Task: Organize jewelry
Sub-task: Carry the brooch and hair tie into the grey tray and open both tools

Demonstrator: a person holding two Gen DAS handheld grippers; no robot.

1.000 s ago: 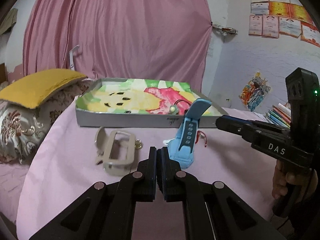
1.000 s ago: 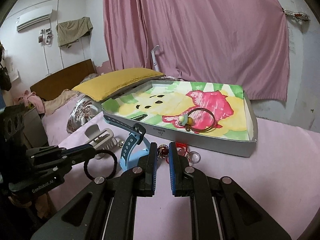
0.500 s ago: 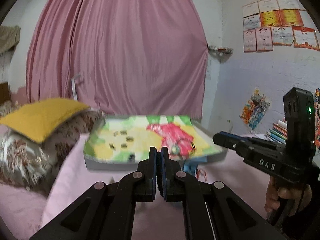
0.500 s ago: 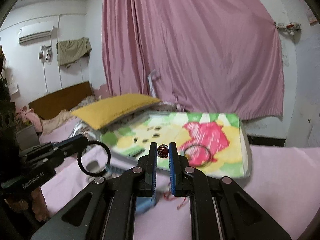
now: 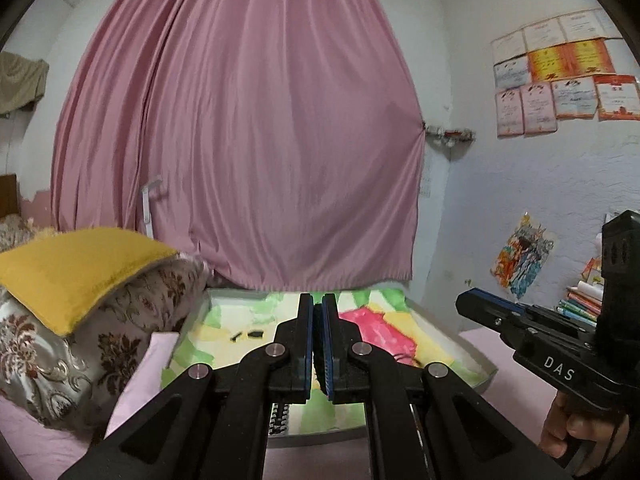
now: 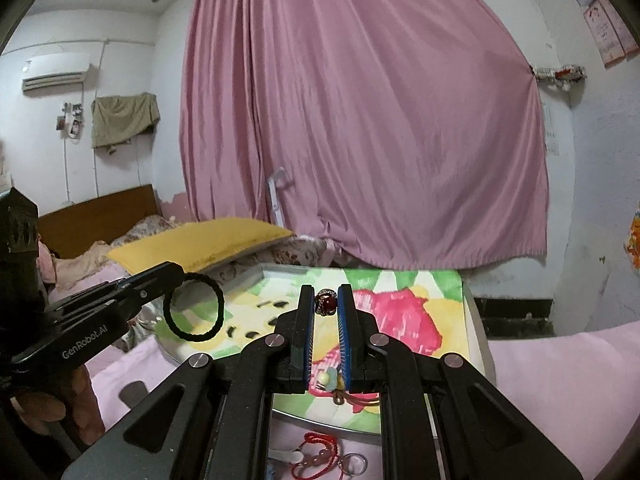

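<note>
My left gripper [image 5: 317, 300] is shut; between its pads only a thin dark sliver shows. The right wrist view shows my left gripper [image 6: 176, 276] pinching a black hair tie [image 6: 194, 307], which hangs as a loop over the tray's near left corner. My right gripper [image 6: 325, 292] is shut on a dark red bead in a metal setting [image 6: 325, 302], held above the tray. The tray [image 6: 474, 320] is a shallow grey box with a bright cartoon lining. My right gripper [image 5: 466, 302] reaches over the tray's [image 5: 460, 344] right side.
A brown hair tie with pale beads [image 6: 326, 378] lies in the tray. A red string bracelet [image 6: 320, 450] and a clear ring [image 6: 355, 465] lie on the pink cloth in front. A yellow pillow [image 5: 72, 268] on a patterned cushion [image 5: 112, 336] lies left; books [image 5: 580, 304] are stacked at the right.
Both grippers rose and moved forward over the tray. The red bead left the cloth in the right gripper. The blue watch and grey clip dropped out of view.
</note>
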